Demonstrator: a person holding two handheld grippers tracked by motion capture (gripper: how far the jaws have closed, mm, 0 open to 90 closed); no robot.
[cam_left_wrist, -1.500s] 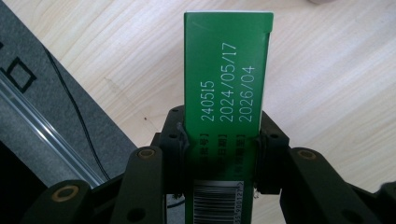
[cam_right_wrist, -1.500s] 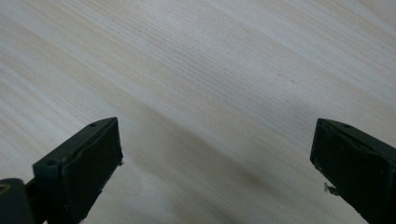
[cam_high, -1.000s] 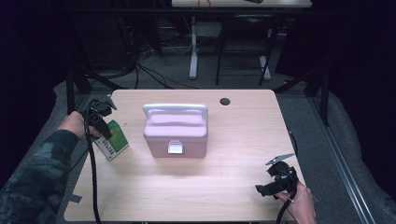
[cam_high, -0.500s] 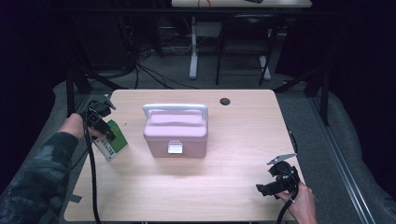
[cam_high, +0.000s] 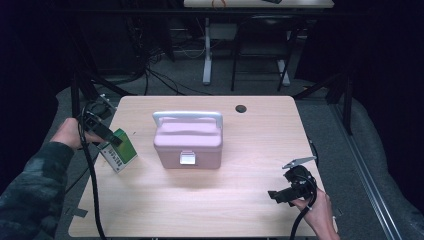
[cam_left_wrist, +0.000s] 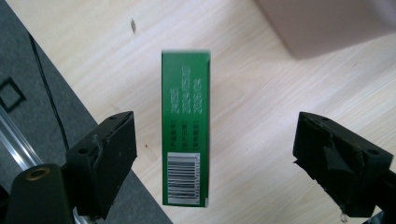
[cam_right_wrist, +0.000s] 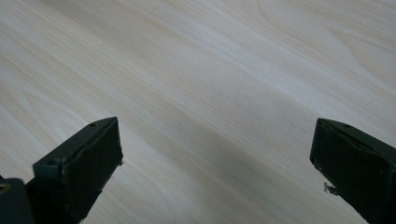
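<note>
A green box (cam_high: 119, 150) with a barcode label stands on the wooden table (cam_high: 200, 200) near its left edge. My left gripper (cam_high: 111, 139) hovers just over it. In the left gripper view the green box (cam_left_wrist: 186, 126) lies between the jaws of that gripper (cam_left_wrist: 217, 140), with a gap on each side. The jaws have just been opening and touch nothing. A pink case (cam_high: 187, 142) with a white handle and latch sits shut at the table's middle. My right gripper (cam_high: 277, 196) rests open at the front right, with bare wood between its jaws (cam_right_wrist: 215, 144).
The green box stands close to the table's left edge (cam_high: 97, 165), with dark floor beyond. A round cable hole (cam_high: 241, 108) is at the back of the table. Desk legs (cam_high: 206, 55) and cables stand on the floor behind.
The left gripper's jaws have spread apart from the green box and the gripper has lifted a little. The box stays on the table. The right gripper has kept still.
</note>
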